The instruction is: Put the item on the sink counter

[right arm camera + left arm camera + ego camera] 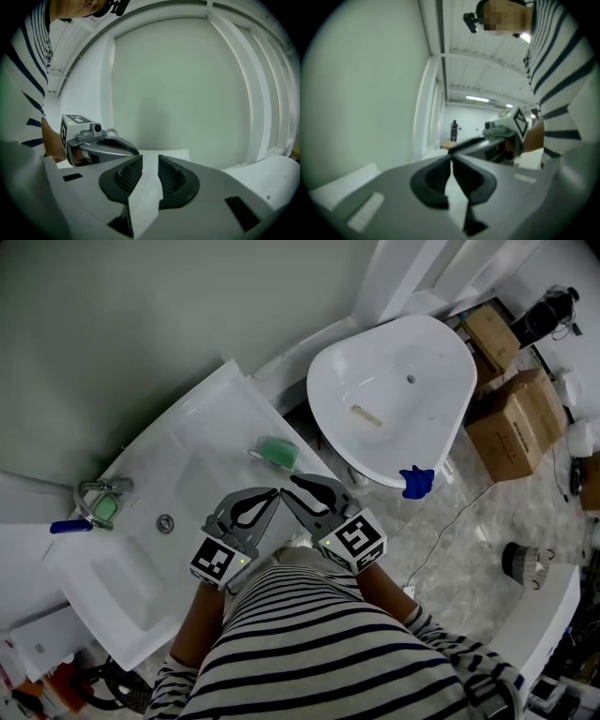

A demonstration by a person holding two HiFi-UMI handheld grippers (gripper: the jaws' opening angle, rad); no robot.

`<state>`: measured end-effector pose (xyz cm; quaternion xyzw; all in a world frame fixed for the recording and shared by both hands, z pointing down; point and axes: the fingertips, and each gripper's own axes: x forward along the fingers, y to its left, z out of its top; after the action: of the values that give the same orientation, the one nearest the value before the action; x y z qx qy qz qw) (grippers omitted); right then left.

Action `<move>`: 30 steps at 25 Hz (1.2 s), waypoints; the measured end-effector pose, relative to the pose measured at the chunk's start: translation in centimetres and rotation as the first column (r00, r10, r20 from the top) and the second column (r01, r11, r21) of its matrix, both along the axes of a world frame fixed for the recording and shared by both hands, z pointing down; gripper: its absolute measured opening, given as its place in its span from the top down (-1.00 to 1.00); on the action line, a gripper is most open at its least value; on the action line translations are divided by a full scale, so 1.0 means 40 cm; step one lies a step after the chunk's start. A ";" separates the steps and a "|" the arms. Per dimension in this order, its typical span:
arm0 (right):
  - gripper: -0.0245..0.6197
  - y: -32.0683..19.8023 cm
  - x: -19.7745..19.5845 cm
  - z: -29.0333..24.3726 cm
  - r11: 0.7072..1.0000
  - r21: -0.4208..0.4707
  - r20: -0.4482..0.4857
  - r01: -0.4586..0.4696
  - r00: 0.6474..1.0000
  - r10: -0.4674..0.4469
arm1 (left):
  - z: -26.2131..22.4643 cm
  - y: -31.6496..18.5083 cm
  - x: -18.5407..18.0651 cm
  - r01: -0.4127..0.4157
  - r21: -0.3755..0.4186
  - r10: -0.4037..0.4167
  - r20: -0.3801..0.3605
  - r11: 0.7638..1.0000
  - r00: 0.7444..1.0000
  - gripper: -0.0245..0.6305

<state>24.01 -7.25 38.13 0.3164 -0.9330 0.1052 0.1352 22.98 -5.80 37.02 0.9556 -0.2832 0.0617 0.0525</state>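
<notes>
The counter point(211, 442) runs between the wall point(141, 324) and its front edge, with bare surface around the green sponge point(277, 452). The sponge lies there just beyond both tips, untouched. The left claw point(270, 493) is closed and empty. The right claw point(293, 482) is partly open and empty.
</notes>
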 end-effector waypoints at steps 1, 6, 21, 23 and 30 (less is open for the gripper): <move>0.65 -0.011 0.006 0.007 1.000 -0.008 -0.003 0.005 1.000 -0.005 | 0.009 -0.013 0.003 0.003 -0.008 -0.003 0.008 1.000 1.000 0.88; 0.65 -0.045 0.029 0.050 0.998 -0.061 -0.017 0.019 1.000 -0.020 | 0.025 -0.069 0.011 0.031 -0.016 -0.031 0.021 0.999 0.999 0.88; 0.61 -0.128 0.073 0.302 0.874 -0.437 0.019 -0.212 0.969 0.245 | 0.174 -0.099 0.002 -0.052 -0.085 0.062 0.118 0.995 0.991 0.88; 0.61 -0.141 0.077 0.335 0.840 -0.490 0.035 -0.233 0.958 0.285 | 0.186 -0.113 -0.001 -0.046 -0.093 0.057 0.117 0.995 0.991 0.88; 0.60 -0.180 0.097 0.407 0.777 -0.563 0.021 -0.283 0.934 0.356 | 0.210 -0.144 0.005 -0.051 -0.107 0.065 0.133 0.993 0.989 0.87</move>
<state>27.91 -14.44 54.43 0.4106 -0.8019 0.4104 0.1412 23.18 -11.57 45.44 0.9530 -0.2547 0.1428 0.0808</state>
